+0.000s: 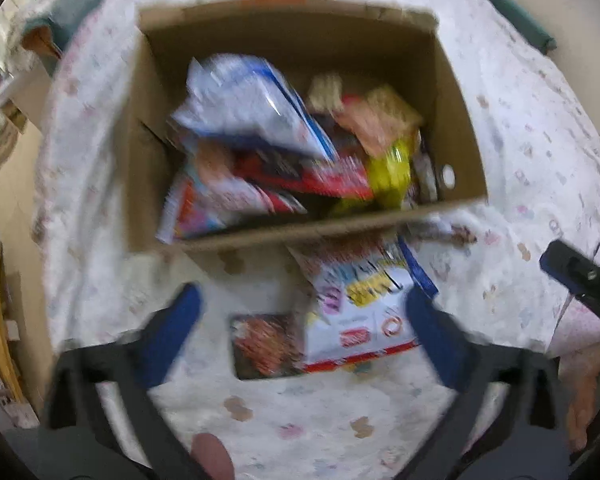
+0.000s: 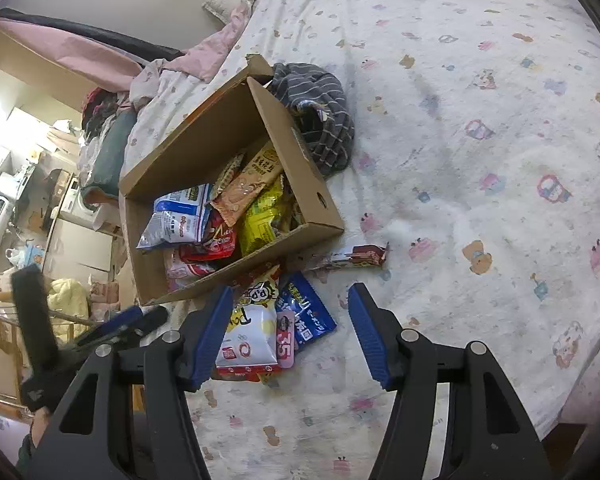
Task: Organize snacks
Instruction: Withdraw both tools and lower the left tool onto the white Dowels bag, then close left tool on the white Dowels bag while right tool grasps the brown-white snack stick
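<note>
An open cardboard box (image 1: 456,92) (image 2: 312,188) on the bed holds several snack packets: a blue-white bag (image 1: 252,100) (image 2: 178,218), a yellow bag (image 1: 392,168) (image 2: 262,220), an orange packet (image 2: 240,196) and red ones. In front of the box lie a white-yellow bag (image 1: 364,308) (image 2: 250,332), a blue packet (image 2: 306,312), a dark red-orange packet (image 1: 264,344) and a red stick pack (image 2: 360,256). My left gripper (image 1: 300,312) is open and empty above these loose packets; it shows in the right wrist view (image 2: 120,322). My right gripper (image 2: 290,328) is open and empty over the white-yellow bag.
The bed has a white printed sheet (image 2: 480,160). A grey striped cloth (image 2: 320,116) lies behind the box. Pink bedding (image 2: 100,60) is at the far end. The bed's left edge drops to a cluttered floor (image 2: 28,200). The left wrist view is blurred.
</note>
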